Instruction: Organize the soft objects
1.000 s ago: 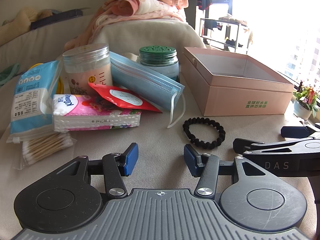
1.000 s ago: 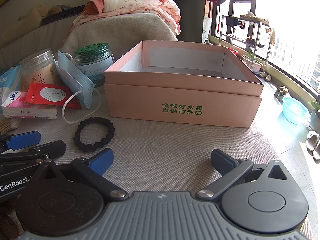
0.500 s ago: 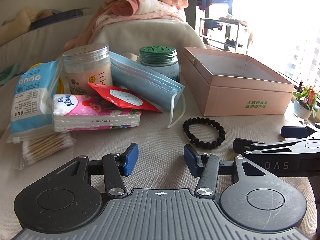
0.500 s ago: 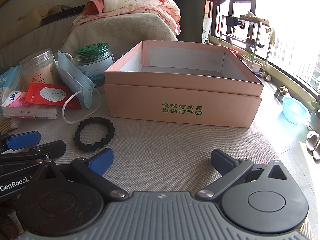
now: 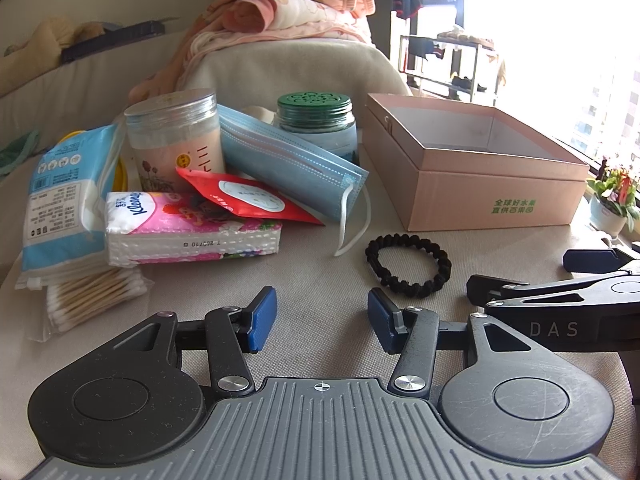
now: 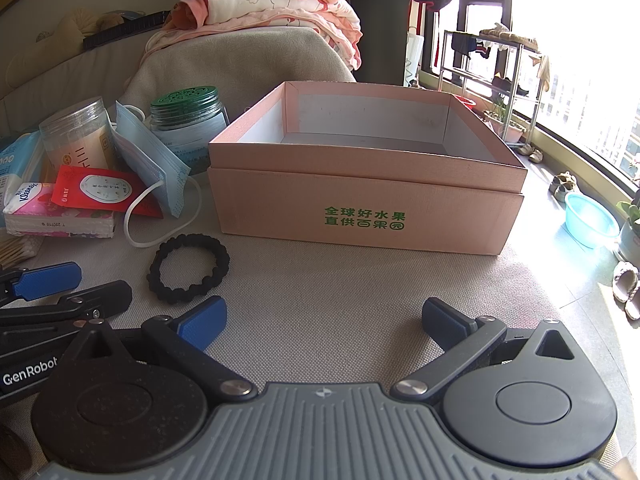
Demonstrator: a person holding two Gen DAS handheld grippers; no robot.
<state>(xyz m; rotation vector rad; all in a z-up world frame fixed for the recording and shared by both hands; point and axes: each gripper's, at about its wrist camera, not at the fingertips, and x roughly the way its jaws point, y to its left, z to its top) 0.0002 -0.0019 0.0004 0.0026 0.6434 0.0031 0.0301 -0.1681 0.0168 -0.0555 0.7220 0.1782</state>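
Note:
My left gripper (image 5: 322,316) is open over bare cloth with nothing between its blue pads. Ahead of it lie a pink Kleenex tissue pack (image 5: 188,228), a red sachet (image 5: 244,198), a blue face mask (image 5: 292,168), a blue wipes pack (image 5: 64,196) and a bag of cotton swabs (image 5: 92,296). A black braided hair tie (image 5: 408,266) lies just ahead to its right. My right gripper (image 6: 324,320) is open and empty, facing the open pink box (image 6: 368,208). The hair tie (image 6: 188,268) sits left of it.
Two jars, one clear (image 5: 174,140) and one green-lidded (image 5: 316,122), stand behind the mask. Folded pink bedding (image 5: 288,12) tops a cushion at the back. The table edge falls off at right, with a blue basin (image 6: 590,220) and slippers on the floor below.

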